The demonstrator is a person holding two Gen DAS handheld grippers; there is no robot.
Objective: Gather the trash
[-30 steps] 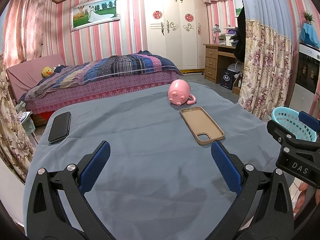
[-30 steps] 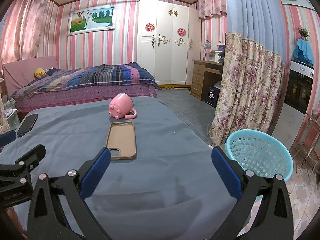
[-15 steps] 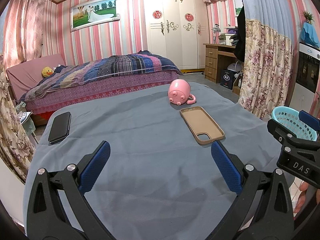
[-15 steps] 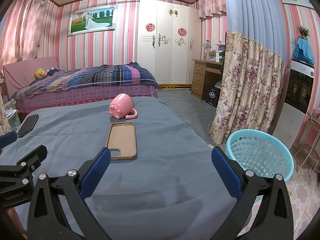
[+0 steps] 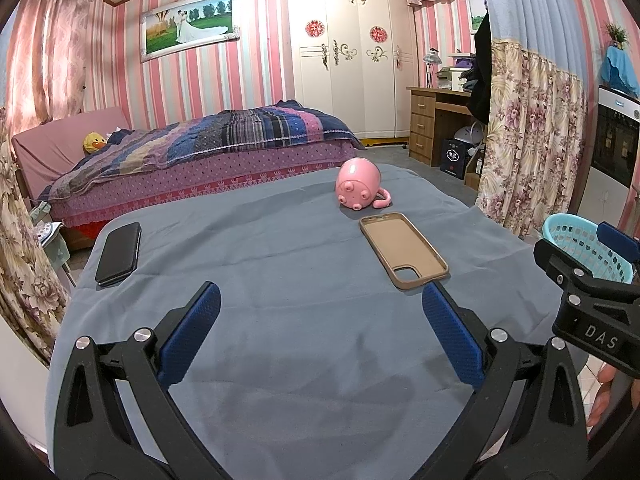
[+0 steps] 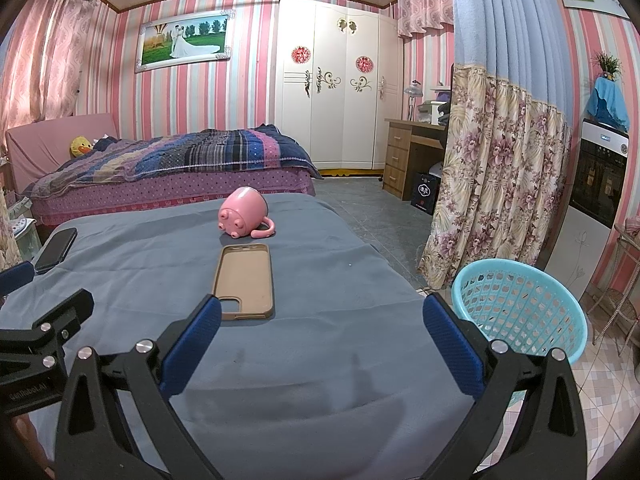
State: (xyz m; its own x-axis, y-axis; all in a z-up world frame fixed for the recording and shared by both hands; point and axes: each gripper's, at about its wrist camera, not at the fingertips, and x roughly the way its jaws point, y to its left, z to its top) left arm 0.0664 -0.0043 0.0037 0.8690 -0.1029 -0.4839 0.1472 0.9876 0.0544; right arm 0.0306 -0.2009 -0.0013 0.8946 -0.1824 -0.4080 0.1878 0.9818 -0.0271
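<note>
On the grey-blue table cloth (image 5: 280, 264) lie a tan phone case (image 5: 402, 250) (image 6: 245, 280), a pink pig mug (image 5: 358, 189) (image 6: 242, 217) tipped on its side behind it, and a black phone (image 5: 119, 253) (image 6: 56, 250) at the far left. A turquoise basket (image 6: 520, 308) (image 5: 580, 240) stands on the floor past the table's right edge. My left gripper (image 5: 320, 324) hovers open over the near cloth, nothing between its fingers. My right gripper (image 6: 322, 332) is open too, near the front right corner, empty. No loose trash shows on the cloth.
A bed (image 6: 172, 168) with a striped blanket stands behind the table, a white wardrobe (image 6: 340, 96) and wooden desk (image 6: 412, 152) further back. A floral curtain (image 6: 492, 176) hangs at the right beside an oven (image 6: 596, 184). Tiled floor surrounds the basket.
</note>
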